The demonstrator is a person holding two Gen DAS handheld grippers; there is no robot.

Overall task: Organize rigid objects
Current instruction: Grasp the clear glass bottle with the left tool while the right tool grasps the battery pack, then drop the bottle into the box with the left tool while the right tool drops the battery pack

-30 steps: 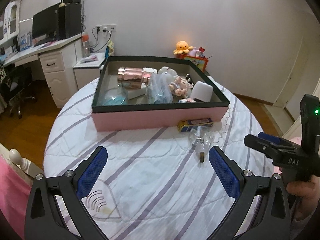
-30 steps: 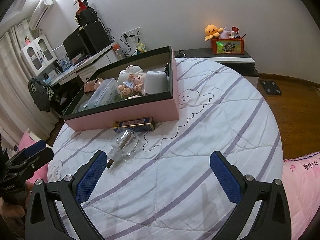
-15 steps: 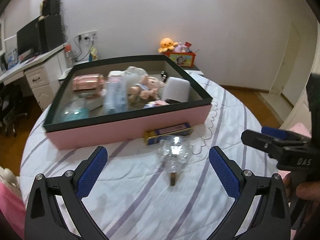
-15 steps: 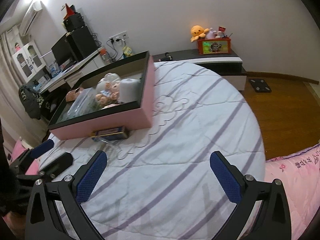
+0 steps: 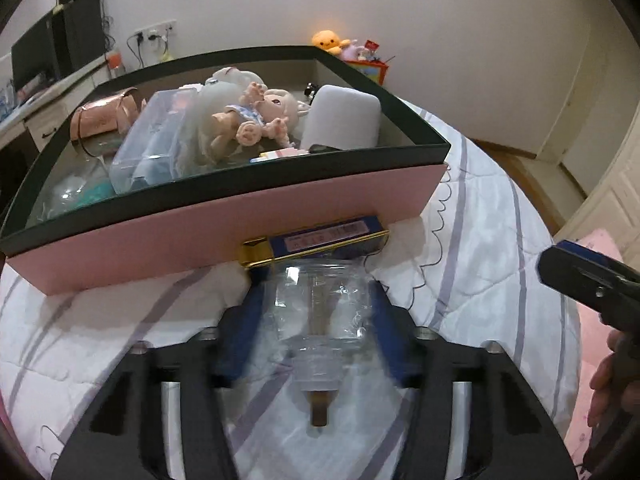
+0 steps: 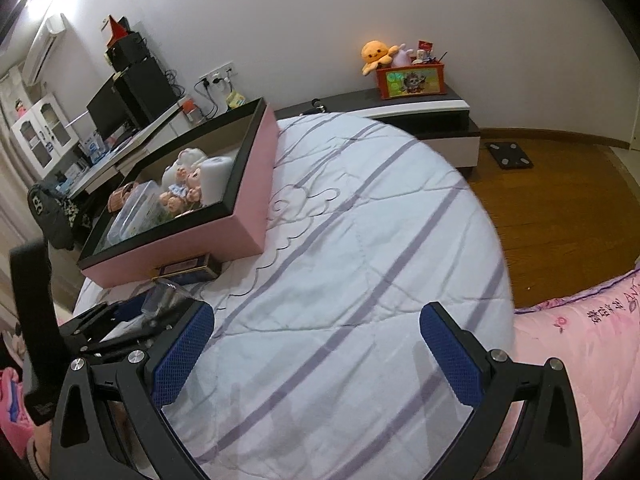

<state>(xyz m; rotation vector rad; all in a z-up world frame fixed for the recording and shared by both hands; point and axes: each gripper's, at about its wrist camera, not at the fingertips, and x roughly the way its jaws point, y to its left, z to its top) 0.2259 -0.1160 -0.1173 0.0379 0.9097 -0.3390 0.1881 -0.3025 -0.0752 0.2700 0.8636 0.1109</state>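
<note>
Bottle [image 5: 320, 304] lies before carton [image 5: 320, 236], before box [image 5: 224, 216].

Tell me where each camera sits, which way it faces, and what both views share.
Left wrist: on the left gripper, angled down at its blue pads flanking the clear bottle; a hand shows at right.
Right wrist: on the right gripper, jaws open over the striped quilt.
Shared: pink box, bottle, blue-and-gold carton.
</note>
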